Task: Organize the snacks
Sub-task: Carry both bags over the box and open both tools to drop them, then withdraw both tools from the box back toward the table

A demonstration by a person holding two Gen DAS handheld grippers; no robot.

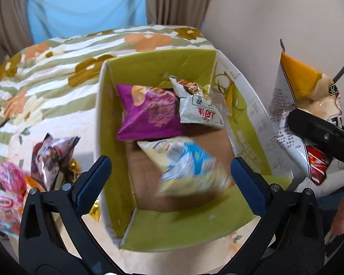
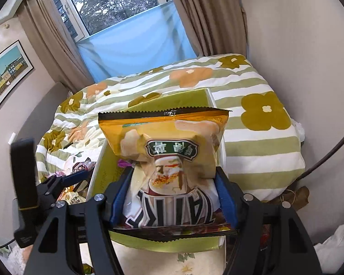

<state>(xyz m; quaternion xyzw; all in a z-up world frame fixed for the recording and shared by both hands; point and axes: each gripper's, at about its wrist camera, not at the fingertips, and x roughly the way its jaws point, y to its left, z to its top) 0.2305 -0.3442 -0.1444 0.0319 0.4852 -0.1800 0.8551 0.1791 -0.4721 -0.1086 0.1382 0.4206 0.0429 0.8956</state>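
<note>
Bedding covers the whole work surface: a quilt [image 1: 57, 75] striped green and white with orange and olive flowers, rumpled on a bed that runs back to a window [image 2: 117, 2]. Brown curtains [image 2: 57, 45] hang either side of the window, a pale blue sheet is stretched across its lower part, and trees show through the glass. Plain beige walls close in on the right, and a framed picture [image 2: 8, 71] of coloured houses hangs on the left wall.

An open cardboard box [image 1: 162, 231] with green inner flaps sits on the quilt. Inside lie a purple bag [image 1: 146, 114], a grey-white packet [image 1: 197, 105] and a blurred blue-and-cream bag [image 1: 188, 167]. More loose snack packets [image 1: 55, 158] lie on the quilt just left of the box.

The left gripper [image 1: 169, 176] hangs over the box with its blue-padded fingers spread wide, holding nothing. The right gripper [image 2: 172, 197] has its fingers closed on the sides of a yellow-and-white chip bag [image 2: 169, 151], which stands upright above the box's right edge
</note>
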